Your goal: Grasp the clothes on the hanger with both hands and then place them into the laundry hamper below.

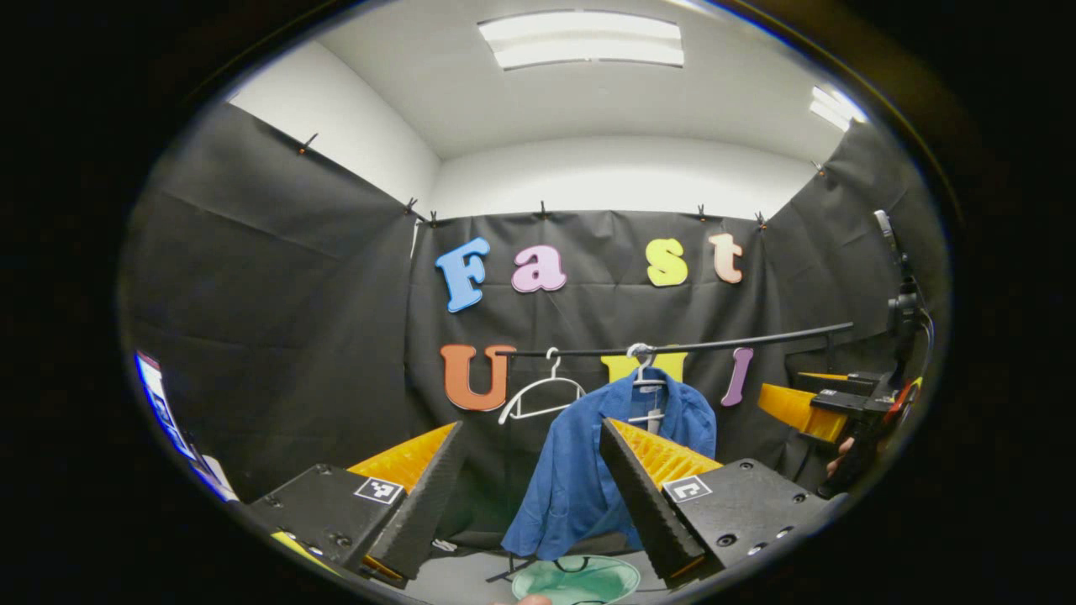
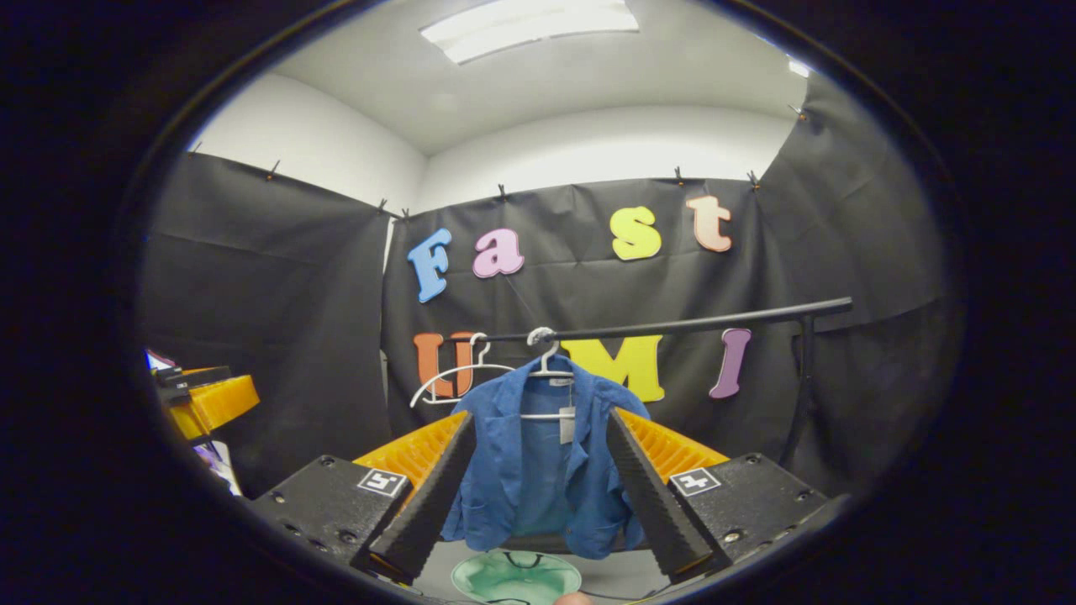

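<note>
Blue woven jacket (image 2: pixel 538 470) hangs on a white wire hanger (image 2: pixel 545 363) from the black rail (image 2: pixel 672 323), centre. Round green hamper (image 2: pixel 515 576) sits below at 6 o'clock. Left hand-held gripper (image 1: pixel 530 487) and right hand-held gripper (image 2: pixel 538 487) both spread wide, holding nothing; ridged wedge fingers.

The blue fabric jacket (image 2: pixel 538 466) hangs on a white plastic hanger (image 2: pixel 546 370) from the black metal rail (image 2: pixel 672 323). Left of it on the rail hangs an empty white plastic hanger (image 2: pixel 450 374). Below the rail, under the jacket, lies the round green laundry hamper (image 2: pixel 515 577).
</note>
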`<state>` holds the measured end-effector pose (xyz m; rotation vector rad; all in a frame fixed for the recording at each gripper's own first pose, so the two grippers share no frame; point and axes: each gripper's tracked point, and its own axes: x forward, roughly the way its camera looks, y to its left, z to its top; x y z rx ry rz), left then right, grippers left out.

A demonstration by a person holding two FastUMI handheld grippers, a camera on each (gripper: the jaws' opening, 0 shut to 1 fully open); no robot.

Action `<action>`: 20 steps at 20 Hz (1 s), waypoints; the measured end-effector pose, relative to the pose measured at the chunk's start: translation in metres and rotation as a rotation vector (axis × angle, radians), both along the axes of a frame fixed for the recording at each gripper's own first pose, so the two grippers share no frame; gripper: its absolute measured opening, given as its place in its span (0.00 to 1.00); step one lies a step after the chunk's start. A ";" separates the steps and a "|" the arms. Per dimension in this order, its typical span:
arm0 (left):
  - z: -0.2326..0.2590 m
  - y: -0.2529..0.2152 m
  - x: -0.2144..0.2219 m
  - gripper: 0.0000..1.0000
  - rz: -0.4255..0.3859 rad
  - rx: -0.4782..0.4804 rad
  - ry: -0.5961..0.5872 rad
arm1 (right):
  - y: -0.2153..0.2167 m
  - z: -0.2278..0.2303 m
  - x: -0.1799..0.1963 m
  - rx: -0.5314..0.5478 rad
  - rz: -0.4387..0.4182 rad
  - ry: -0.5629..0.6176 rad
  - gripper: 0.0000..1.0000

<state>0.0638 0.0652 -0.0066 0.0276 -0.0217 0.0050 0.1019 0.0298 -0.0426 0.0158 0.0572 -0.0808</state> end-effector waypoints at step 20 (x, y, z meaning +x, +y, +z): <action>-0.109 -0.080 0.126 1.00 -0.201 -0.047 0.178 | -0.058 -0.109 0.121 0.085 -0.142 0.177 0.99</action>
